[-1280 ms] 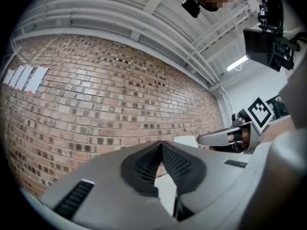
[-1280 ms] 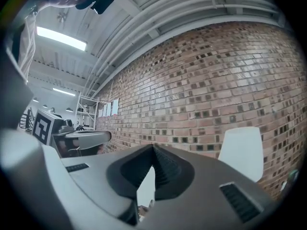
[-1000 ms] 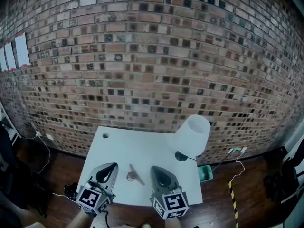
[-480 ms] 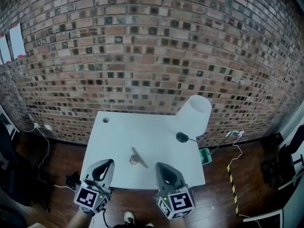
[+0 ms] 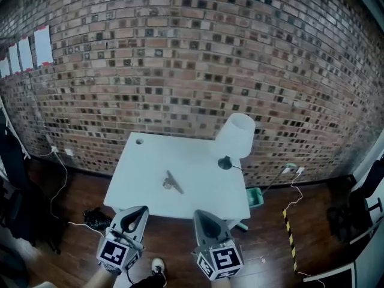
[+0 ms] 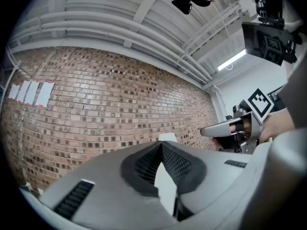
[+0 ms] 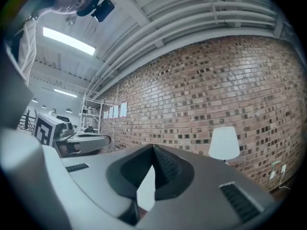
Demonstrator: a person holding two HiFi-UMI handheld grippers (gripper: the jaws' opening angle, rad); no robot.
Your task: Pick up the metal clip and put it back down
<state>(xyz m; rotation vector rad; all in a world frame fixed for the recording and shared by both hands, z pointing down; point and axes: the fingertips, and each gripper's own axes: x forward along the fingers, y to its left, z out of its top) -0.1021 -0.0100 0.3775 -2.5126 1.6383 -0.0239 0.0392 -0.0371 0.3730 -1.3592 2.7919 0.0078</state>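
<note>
The metal clip (image 5: 172, 183) lies near the middle of the white table (image 5: 144, 185), with nothing touching it. Both grippers hang at the bottom of the head view, short of the table's near edge and over the wooden floor. My left gripper (image 5: 133, 216) has its jaws together and holds nothing. My right gripper (image 5: 207, 219) looks the same, jaws closed and empty. In the left gripper view my left gripper (image 6: 160, 143) points level at the brick wall, and the clip is hidden behind its jaws. My right gripper (image 7: 153, 147) also points at the wall in its own view.
A white lamp (image 5: 236, 137) with a black base stands at the table's back right. A brick wall (image 5: 192, 71) rises behind the table. A green bin (image 5: 254, 197), cables and a dark bundle (image 5: 96, 219) lie on the floor around the table.
Both grippers have drawn back from over the table to beyond its near edge. The table and clip now sit farther off in the head view. The clip has not moved on the table.
</note>
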